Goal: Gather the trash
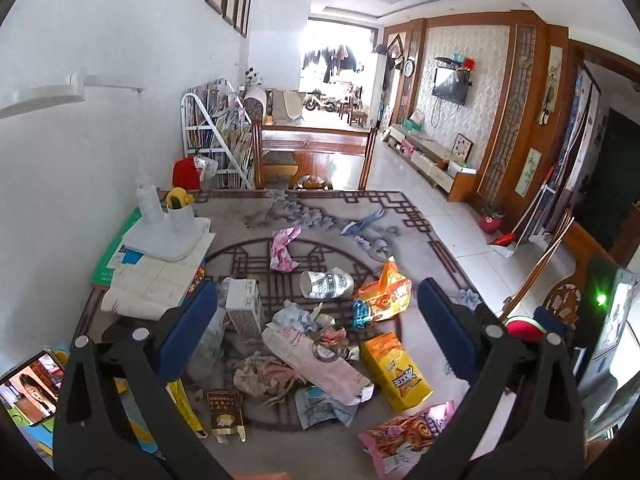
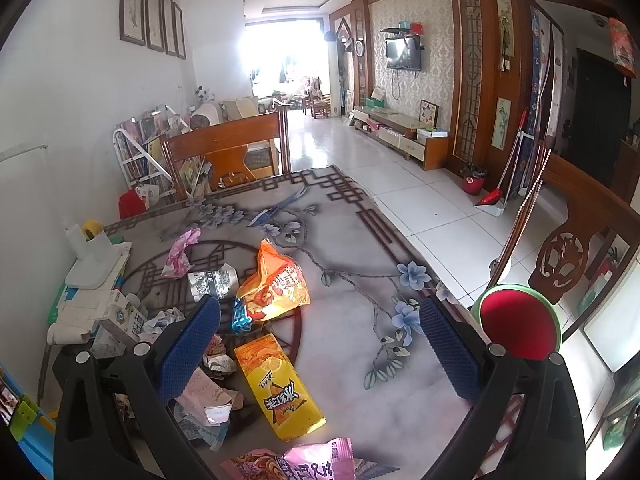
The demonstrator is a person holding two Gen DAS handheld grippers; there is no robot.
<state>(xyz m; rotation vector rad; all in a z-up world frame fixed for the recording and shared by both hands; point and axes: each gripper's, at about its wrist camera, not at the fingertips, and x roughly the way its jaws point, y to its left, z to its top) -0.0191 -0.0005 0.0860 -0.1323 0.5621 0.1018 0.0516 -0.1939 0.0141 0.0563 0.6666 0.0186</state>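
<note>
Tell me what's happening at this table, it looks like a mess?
A person holds two grippers above a patterned table strewn with trash; nothing is picked up yet. The left gripper hangs open over the crumpled wrapper pile. The right gripper is open too, with the flat yellow drink carton and orange snack bag between its blue-padded fingers in view. A round red bin with a green rim waits at the table's right edge.

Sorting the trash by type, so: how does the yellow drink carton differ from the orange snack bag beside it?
The yellow drink carton is a boxy, flattened carton lying flat on the table; the orange snack bag is soft, crumpled film, puffed up with its torn top standing open. The carton is plain yellow with dark lettering; the bag is orange with a blue end. Both lie loose, with neither gripper touching them.
</note>
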